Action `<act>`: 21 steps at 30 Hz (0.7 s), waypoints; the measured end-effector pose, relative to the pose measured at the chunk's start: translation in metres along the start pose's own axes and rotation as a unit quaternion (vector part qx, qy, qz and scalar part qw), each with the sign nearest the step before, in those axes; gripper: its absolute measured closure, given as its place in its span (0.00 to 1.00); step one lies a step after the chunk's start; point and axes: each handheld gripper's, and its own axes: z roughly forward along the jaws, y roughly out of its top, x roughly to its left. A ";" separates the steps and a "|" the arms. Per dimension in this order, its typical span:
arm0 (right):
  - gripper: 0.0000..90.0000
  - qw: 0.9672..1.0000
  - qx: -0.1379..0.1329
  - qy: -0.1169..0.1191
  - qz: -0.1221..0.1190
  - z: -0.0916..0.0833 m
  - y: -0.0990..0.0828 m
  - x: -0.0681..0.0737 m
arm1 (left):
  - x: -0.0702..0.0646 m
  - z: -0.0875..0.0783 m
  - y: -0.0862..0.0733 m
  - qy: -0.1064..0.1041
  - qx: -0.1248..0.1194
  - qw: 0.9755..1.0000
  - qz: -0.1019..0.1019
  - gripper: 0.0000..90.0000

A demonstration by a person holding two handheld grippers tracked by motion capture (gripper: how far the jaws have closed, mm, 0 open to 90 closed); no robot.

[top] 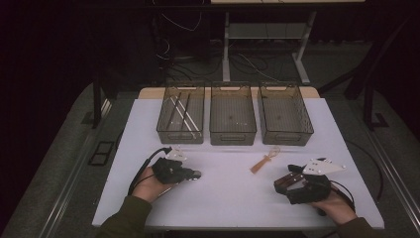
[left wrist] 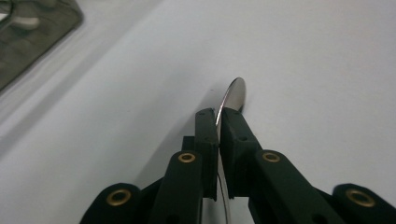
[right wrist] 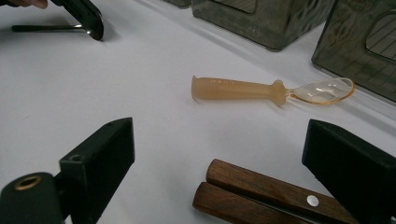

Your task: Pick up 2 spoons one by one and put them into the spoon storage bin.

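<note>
Your left tool (top: 194,174) is clamped on a metal spoon (left wrist: 232,95), jaws pinching the bowl edge-on, low over the table (top: 223,198) toward its left near corner. Your right tool (right wrist: 224,163) stands wide open near the right near corner, jaws either side of two dark wooden handles (right wrist: 261,193) without pressing them. An amber plastic spoon (right wrist: 271,89) lies mid-table, just before the three bins (top: 233,116) along the far edge.

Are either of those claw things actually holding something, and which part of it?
The left gripper pinches a metal spoon edge-on, near its bowl. The right gripper holds nothing.
</note>
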 end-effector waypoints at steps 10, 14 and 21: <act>0.11 1.000 -0.001 0.000 0.000 0.000 0.000 0.000 | 0.002 0.002 0.000 -0.020 0.007 1.000 -0.004 0.97; 0.11 1.000 -0.001 0.001 0.000 0.000 0.000 0.000 | 0.003 0.002 -0.001 -0.029 0.003 0.999 -0.021 0.97; 0.11 1.000 0.000 0.001 0.000 0.000 0.000 0.000 | 0.005 -0.003 0.001 -0.020 -0.016 0.999 -0.038 0.97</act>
